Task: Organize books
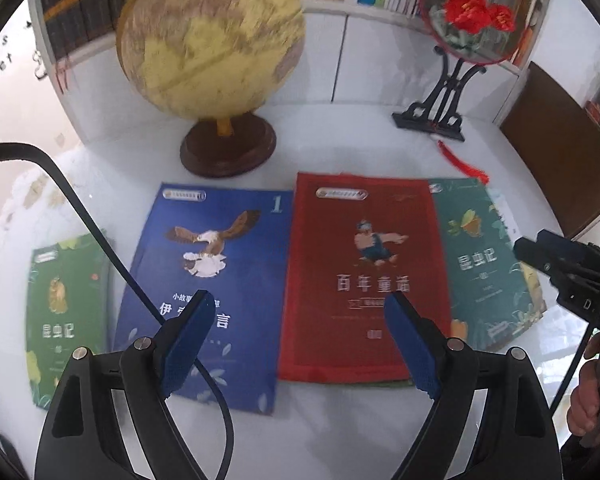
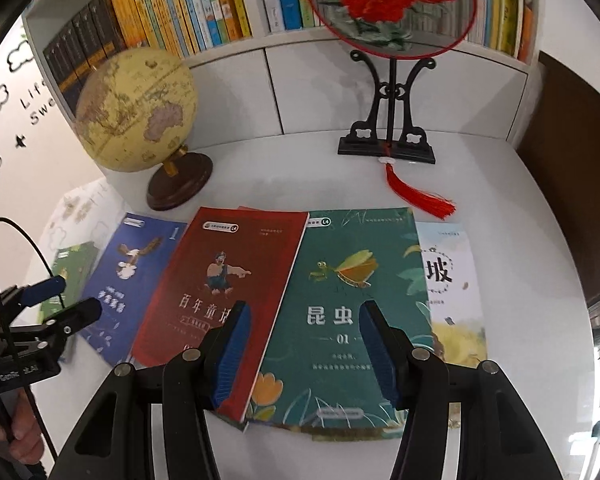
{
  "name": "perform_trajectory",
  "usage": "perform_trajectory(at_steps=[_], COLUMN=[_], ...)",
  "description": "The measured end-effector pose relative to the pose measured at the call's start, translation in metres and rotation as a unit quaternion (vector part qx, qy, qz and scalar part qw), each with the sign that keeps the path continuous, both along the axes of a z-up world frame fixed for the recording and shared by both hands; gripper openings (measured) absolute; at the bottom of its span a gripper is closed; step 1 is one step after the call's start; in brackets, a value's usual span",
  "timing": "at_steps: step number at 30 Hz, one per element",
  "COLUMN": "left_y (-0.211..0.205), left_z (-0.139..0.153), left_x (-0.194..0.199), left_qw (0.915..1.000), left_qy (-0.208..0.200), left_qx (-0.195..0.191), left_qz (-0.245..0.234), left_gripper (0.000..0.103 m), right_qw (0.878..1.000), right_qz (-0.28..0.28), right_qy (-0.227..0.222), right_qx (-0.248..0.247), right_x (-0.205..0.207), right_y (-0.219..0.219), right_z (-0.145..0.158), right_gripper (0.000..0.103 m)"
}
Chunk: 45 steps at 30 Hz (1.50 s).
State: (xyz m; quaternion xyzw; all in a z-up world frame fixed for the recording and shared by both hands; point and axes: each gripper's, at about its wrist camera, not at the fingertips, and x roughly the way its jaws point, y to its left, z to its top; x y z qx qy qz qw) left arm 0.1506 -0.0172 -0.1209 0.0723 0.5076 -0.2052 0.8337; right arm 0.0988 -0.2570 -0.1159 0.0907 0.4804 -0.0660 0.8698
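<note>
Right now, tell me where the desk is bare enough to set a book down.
Bare desk lies right of the white book, and between the globe and fan stand, behind the row. A strip runs before the blue book. Crowded: the red book overlaps the teal book.

"01" on teal book [image 2: 352, 312]

Books [image 2: 340, 312] in a row on the table [image 2: 520, 240], globe [image 2: 136, 108] behind left.
</note>
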Motion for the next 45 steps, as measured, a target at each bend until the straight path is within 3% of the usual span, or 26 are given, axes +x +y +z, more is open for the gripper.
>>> perform_trajectory(at_steps=[3, 6, 12, 21, 34, 42, 45], left_y=[0.006, 0.004, -0.015, -0.027, -0.032, -0.039, -0.043], left_z=[-0.022, -0.031, -0.054, -0.066, -0.079, -0.078, -0.079], left_x=[0.015, 0.022, 0.034, 0.041, 0.039, 0.037, 0.034], left_qw=[0.9994, 0.9995, 0.9993, 0.999, 0.9984, 0.9961, 0.9961], left_qy=[0.03, 0.028, 0.032, 0.029, 0.05, 0.059, 0.05], left_qx=[-0.016, -0.016, 0.015, 0.035, 0.003, -0.024, -0.017], left_qz=[-0.003, -0.003, -0.008, 0.0, -0.025, -0.06, -0.071], left_gripper=[0.084, 0.084, 0.084, 0.084, 0.083, 0.083, 0.084], right_qw=[1.0, 1.0, 1.0, 0.999, 0.999, 0.998, 0.986], right_qz=[-0.017, -0.015, -0.005, 0.001, 0.017, 0.022, -0.002], right_qy=[-0.007, -0.003, 0.018, 0.038, 0.025, 0.01, -0.005], right_qx=[-0.021, -0.024, -0.02, -0.009, -0.017, 0.057, 0.167], right_x=[0.007, 0.016, 0.045, 0.074, 0.091, 0.095, 0.087], right_y=[0.005, 0.007, 0.007, 0.003, 0.001, 0.004, -0.019], right_z=[-0.011, -0.024, -0.049, -0.075, -0.088, -0.089, -0.088], right_gripper=[0.055, 0.054, 0.054, 0.054, 0.047, 0.044, 0.045])
